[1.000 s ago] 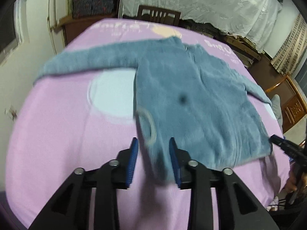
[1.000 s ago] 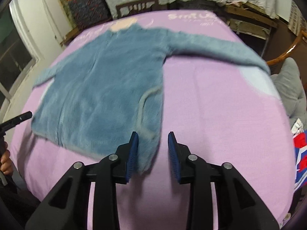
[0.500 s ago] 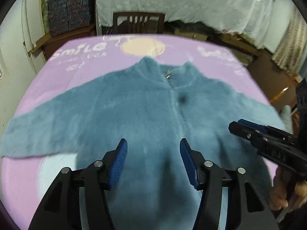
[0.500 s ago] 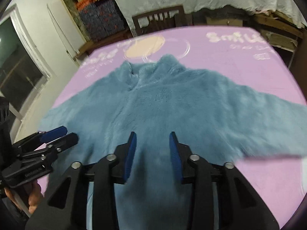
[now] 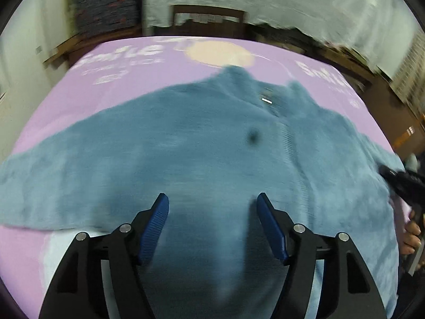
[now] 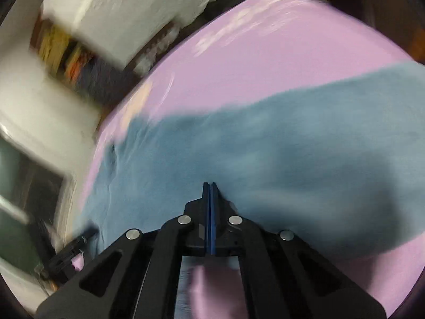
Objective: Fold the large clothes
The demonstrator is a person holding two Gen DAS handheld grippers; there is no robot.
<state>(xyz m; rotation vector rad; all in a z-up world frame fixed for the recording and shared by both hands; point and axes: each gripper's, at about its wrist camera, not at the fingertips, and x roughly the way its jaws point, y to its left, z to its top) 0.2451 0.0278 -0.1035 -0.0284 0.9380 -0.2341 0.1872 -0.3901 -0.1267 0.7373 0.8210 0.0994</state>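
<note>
A blue fleece sweater (image 5: 212,143) is spread flat, front side up, on a table covered with a pink cloth (image 5: 111,85). Its collar is at the far side and its hem at the near side, so the body runs from near to far, while the two sleeves are stretched out to the left and to the right. The long axis of the whole garment therefore lies across the table, from sleeve to sleeve.

The left gripper (image 5: 212,210) is held over the near middle part of the body, pointed steeply down towards the fabric. Its jaws are opening and nothing is seen between the blue pads (image 5: 155,226); whether the tips touch the fleece cannot be told because of blur. The left sleeve (image 5: 39,186) lies to the left of these fingers, well apart from them.

The right gripper (image 6: 210,186) is clenched, the two pads pressed together, and it is rolled to one side, so the table appears tilted in its view. Its tips are at the surface of the fleece; it cannot be told from this picture whether a thin fold is pinched between them. In the left wrist view this gripper and the hand (image 5: 411,235) holding it are seen at the right edge of the garment, near the right sleeve (image 6: 345,101).

It is judged that the right hand is the nearer one for folding the right sleeve inward, and the left hand for the left sleeve.
</note>
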